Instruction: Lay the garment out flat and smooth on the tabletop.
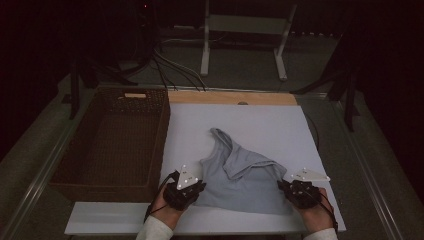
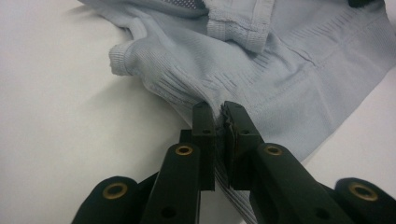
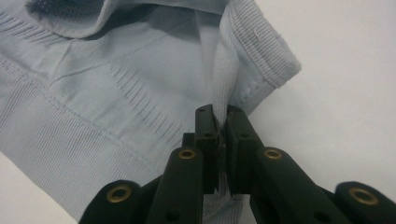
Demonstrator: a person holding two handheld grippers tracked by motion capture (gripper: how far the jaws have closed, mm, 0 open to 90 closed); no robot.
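A pale blue ribbed top (image 1: 239, 172) lies crumpled on the white board (image 1: 260, 125), one strap end reaching toward the back. My left gripper (image 1: 192, 186) holds its near left edge; in the left gripper view the black jaws pinch a fold of the pale blue top (image 2: 261, 79) at the left gripper's tips (image 2: 218, 112). My right gripper (image 1: 292, 186) holds the near right edge; in the right gripper view the right gripper (image 3: 219, 116) is shut on a raised ridge of the pale blue top (image 3: 116, 93) beside a ribbed hem.
A dark woven basket (image 1: 112, 142) stands along the board's left side. A wooden strip (image 1: 232, 97) runs behind the board. Beyond it are cables and a white frame's legs (image 1: 245, 30) on the floor.
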